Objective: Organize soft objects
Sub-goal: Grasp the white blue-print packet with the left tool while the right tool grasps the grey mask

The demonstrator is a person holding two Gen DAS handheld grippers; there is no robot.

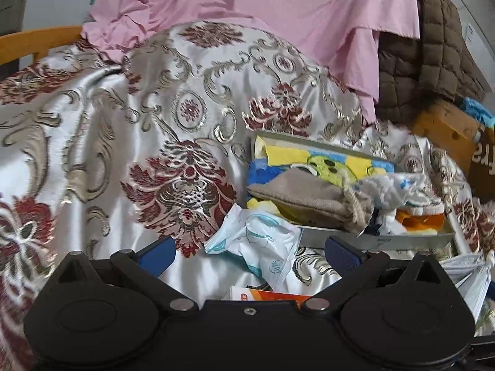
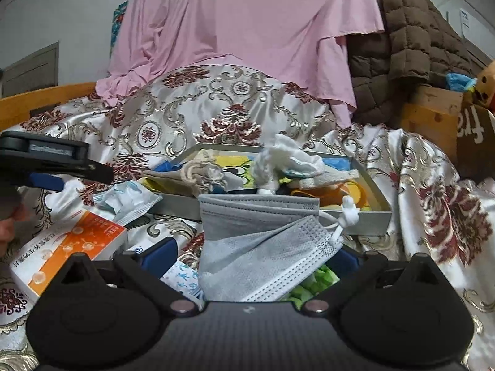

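A grey tray (image 1: 376, 241) on the patterned satin bedspread (image 1: 92, 142) holds a tan cloth (image 1: 309, 199), a yellow and blue towel (image 1: 309, 154) and crumpled white fabric (image 1: 393, 188). My left gripper (image 1: 250, 252) is open, and a white and blue plastic packet (image 1: 263, 244) lies between its fingers, just in front of the tray. My right gripper (image 2: 253, 256) is open too. Grey face masks (image 2: 260, 241) fill the gap between its blue fingers (image 2: 161, 256), near the tray (image 2: 371, 222). In the right wrist view the left gripper (image 2: 62, 173) is at the left edge.
An orange and white medicine box (image 2: 71, 253) lies at the front left. A pink sheet (image 2: 247, 31) and a brown quilted jacket (image 2: 402, 46) are piled behind. Cardboard boxes (image 2: 433, 114) stand at the right, and a wooden bed rail (image 2: 46, 95) runs along the left.
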